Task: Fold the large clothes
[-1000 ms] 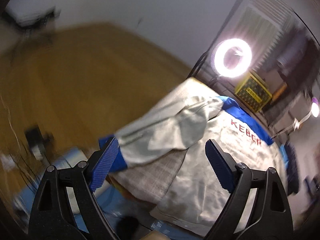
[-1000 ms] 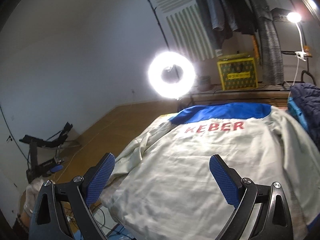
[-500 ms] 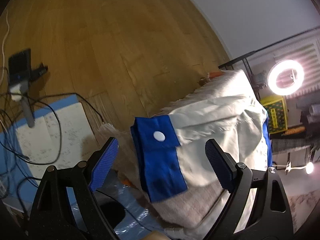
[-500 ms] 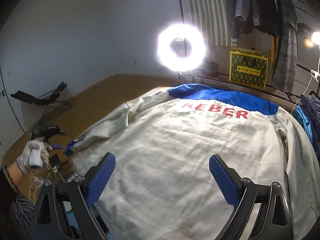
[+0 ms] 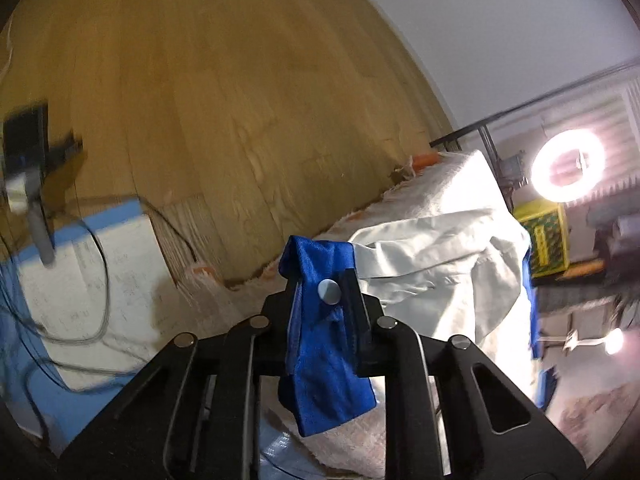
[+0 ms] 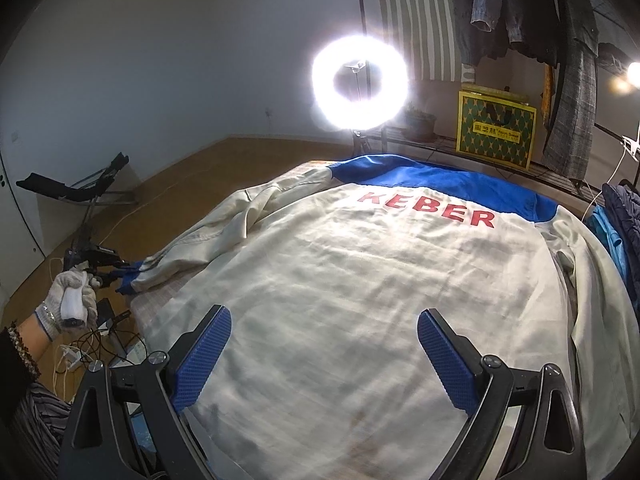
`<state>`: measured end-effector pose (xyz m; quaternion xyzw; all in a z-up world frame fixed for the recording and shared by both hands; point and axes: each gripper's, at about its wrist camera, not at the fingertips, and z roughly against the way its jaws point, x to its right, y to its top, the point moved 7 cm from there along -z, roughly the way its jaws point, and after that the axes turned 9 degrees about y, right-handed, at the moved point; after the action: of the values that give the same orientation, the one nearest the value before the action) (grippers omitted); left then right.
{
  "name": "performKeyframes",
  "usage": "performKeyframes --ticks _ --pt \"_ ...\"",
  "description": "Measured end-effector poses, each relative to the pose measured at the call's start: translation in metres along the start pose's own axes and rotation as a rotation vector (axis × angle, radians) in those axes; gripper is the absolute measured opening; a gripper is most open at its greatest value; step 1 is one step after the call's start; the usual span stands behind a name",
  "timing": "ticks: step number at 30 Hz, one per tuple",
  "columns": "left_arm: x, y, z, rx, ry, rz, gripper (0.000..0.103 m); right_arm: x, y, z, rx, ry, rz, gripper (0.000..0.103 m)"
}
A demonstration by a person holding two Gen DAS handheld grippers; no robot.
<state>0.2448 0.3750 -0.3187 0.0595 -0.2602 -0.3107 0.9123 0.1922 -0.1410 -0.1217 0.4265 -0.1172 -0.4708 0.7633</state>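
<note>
A large beige jacket (image 6: pixel 380 292) with a blue yoke and red "KEBER" lettering lies back-up on the table. Its left sleeve (image 6: pixel 208 236) runs toward the table's left edge and ends in a blue cuff (image 5: pixel 320 344) with a white snap. My left gripper (image 5: pixel 322 280) is shut on that blue cuff at the table's edge; it shows in the right wrist view (image 6: pixel 108 268) held in a gloved hand. My right gripper (image 6: pixel 324 344) is open and empty, hovering over the jacket's lower back.
A bright ring light (image 6: pixel 360 80) stands behind the table, with a yellow box (image 6: pixel 496 132) and hanging clothes (image 6: pixel 560 20) at the back right. Dark blue garments (image 6: pixel 624 220) lie at the right edge. Cables and a white board (image 5: pixel 88 280) lie on the wooden floor at left.
My left gripper moved in and closed on the blue sleeve cuff, which was between its open fingers half a second ago. My right gripper stayed open and lowered slightly over the jacket.
</note>
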Motion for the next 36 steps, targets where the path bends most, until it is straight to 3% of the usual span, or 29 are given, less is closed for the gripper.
performKeyframes --ticks 3,6,11,19,22,26,31,36 --pt "0.019 0.003 0.024 0.070 0.014 -0.094 0.014 -0.001 -0.001 -0.003 -0.017 0.002 0.007 0.090" --pt "0.053 -0.004 0.062 0.137 -0.037 -0.185 0.014 -0.002 -0.004 -0.009 -0.051 0.033 -0.002 0.077" --pt "0.117 -0.029 0.120 0.241 -0.113 -0.361 0.014 -0.002 -0.009 -0.018 -0.091 0.091 -0.061 0.041" --pt "0.190 -0.106 0.183 0.274 -0.243 -0.629 0.008 0.001 0.000 -0.023 -0.091 0.147 -0.140 0.034" --pt "0.205 -0.145 0.188 0.229 -0.286 -0.718 0.008 0.006 0.013 -0.024 -0.070 0.166 -0.158 0.034" --pt "0.217 -0.201 0.181 0.092 -0.316 -0.822 0.008 0.017 0.033 -0.033 -0.052 0.217 -0.200 0.034" --pt "0.227 -0.261 0.186 0.082 -0.301 -1.006 0.008 0.039 0.050 -0.061 -0.066 0.246 -0.254 0.036" --pt "0.223 -0.317 0.160 0.020 -0.256 -1.159 0.007 0.047 0.057 -0.099 -0.110 0.320 -0.327 0.039"
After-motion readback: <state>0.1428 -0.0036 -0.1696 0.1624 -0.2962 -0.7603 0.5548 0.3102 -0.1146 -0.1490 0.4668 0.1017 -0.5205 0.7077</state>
